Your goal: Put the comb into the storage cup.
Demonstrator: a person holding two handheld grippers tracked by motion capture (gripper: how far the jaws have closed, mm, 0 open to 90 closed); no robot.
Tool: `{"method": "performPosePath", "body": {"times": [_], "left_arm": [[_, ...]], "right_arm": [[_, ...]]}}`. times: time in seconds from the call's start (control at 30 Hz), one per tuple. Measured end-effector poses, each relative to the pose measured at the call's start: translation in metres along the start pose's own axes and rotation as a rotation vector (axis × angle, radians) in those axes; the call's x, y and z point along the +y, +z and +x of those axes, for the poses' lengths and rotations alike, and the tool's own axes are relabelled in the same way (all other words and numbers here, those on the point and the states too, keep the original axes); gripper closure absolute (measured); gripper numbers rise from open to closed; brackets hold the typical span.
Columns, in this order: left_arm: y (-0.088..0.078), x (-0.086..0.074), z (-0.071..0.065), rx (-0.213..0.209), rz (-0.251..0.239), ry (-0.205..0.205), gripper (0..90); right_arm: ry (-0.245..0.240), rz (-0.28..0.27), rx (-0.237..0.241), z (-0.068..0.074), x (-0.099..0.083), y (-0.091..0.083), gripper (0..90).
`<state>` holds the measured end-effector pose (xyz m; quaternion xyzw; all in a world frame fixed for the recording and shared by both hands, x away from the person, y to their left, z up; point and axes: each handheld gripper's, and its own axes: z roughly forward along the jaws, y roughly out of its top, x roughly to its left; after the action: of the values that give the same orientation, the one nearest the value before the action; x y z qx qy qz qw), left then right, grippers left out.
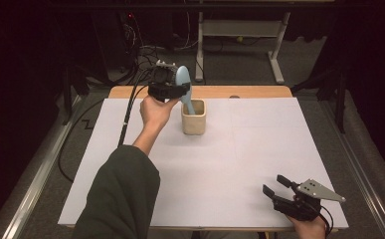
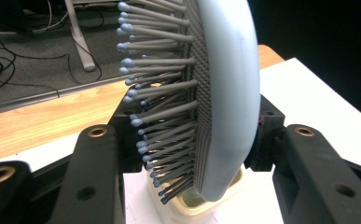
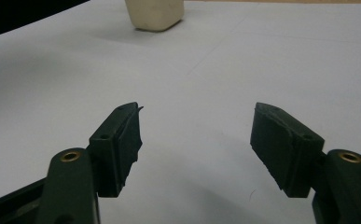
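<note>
Hairbrush (image 1: 182, 82): a pale blue brush is seen in the upper middle of the high view, standing nearly upright and leaning slightly, with its handle end lowered into the cup. In the left gripper view (image 2: 225, 93) its curved back is turned to the right of the frame and its grey, ball-tipped bristles point to the left.

Cup (image 1: 194, 117): a cream, square-sided cup is placed on the white sheet just below the top centre of the high view. Its rim is seen at the bottom of the left gripper view (image 2: 187, 205), directly beneath the brush head. In the right gripper view it is found at the top edge (image 3: 155, 14), well apart from the jaws.

Left gripper (image 1: 172, 89): it is held in a raised hand (image 1: 155, 112) at the upper middle of the high view, just left of the cup. The brush head is pinched between its jaws, one on the bristle side and one on the back.

Right gripper (image 1: 275, 186): it is held low at the lower right of the high view, over the sheet. Its jaws are spread wide with nothing between them, as is plain in the right gripper view (image 3: 197, 140).

Table (image 1: 259, 92): a wooden top is covered by a white sheet (image 1: 240, 164), with a strip of wood left bare along the far edge.

Sleeve (image 1: 120, 199): a dark green sleeve is seen at the lower left of the high view.
</note>
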<state>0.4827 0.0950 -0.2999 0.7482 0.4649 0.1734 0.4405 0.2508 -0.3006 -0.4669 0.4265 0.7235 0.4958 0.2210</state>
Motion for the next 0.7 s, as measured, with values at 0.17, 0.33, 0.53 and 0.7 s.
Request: {"method": "performPosePath", "body": {"times": [0.17, 0.33, 0.53, 0.7], "left_arm": [[0.003, -0.004, 0.0, -0.01, -0.001, -0.008, 51.5], [0.007, -0.009, 0.001, -0.011, 0.009, -0.011, 51.5], [0.012, -0.012, 0.0, -0.016, 0.019, -0.011, 51.3], [0.015, -0.014, -0.002, -0.02, 0.025, -0.003, 51.3]], "right_arm": [[-0.002, -0.002, -0.001, 0.0, 0.0, 0.0, 33.9], [0.002, -0.001, 0.0, 0.0, 0.0, 0.0, 33.9], [0.0, 0.001, 0.0, 0.0, 0.0, 0.0, 33.9], [0.0, -0.001, -0.001, 0.0, 0.0, 0.0, 33.9]]}}
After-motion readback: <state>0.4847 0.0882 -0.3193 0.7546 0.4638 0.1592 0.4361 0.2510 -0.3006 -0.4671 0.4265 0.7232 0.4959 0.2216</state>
